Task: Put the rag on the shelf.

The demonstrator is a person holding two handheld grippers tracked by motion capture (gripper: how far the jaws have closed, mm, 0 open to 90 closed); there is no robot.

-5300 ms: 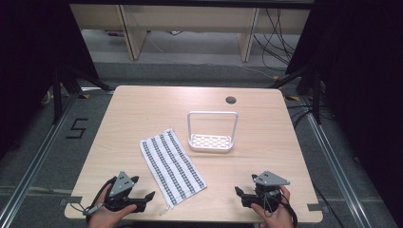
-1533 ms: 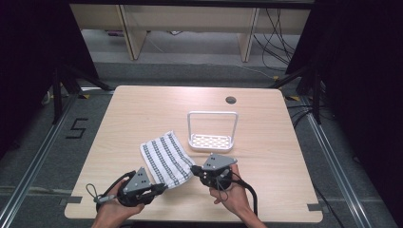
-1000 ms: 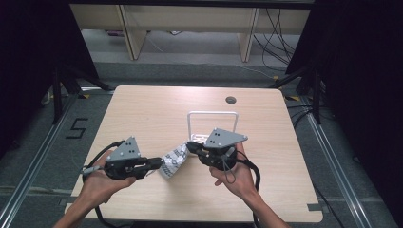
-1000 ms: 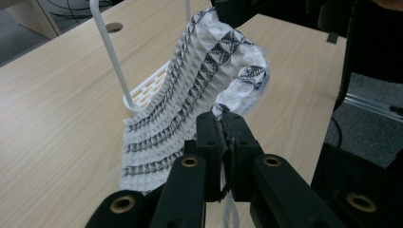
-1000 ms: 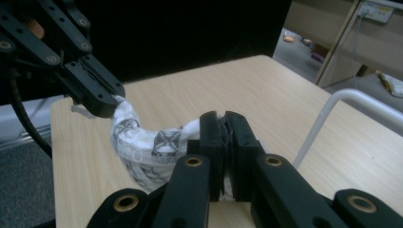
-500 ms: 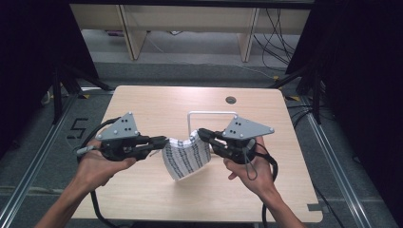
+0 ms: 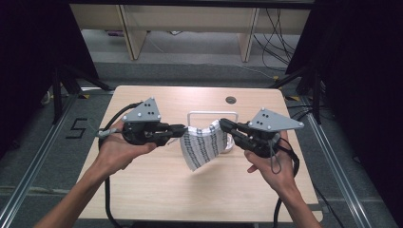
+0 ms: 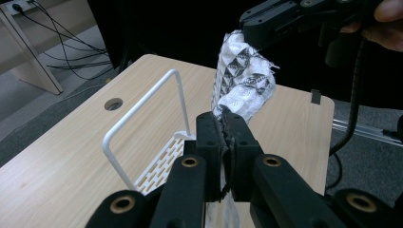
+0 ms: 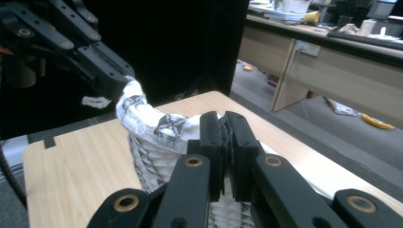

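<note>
Your left gripper (image 7: 184, 128): clamped on one cloth (image 7: 205, 148) corner | your right gripper (image 7: 221, 124): clamped on the other corner | cloth: sags between both grippers above the worktop (image 7: 157, 178) | white rack (image 7: 212, 114): just behind it

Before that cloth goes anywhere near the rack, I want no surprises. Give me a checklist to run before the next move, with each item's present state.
1. Left gripper shut on the patterned cloth: ok, jaws closed on a corner.
2. Right gripper shut on the cloth: ok, fabric pinched between its jaws.
3. Cloth lifted off the table: ok, it hangs between the grippers.
4. Cloth spread flat: not ok, it sags and bunches.
5. White rack upright: ok.
6. Cloth not caught on the rack: cannot tell.
</note>
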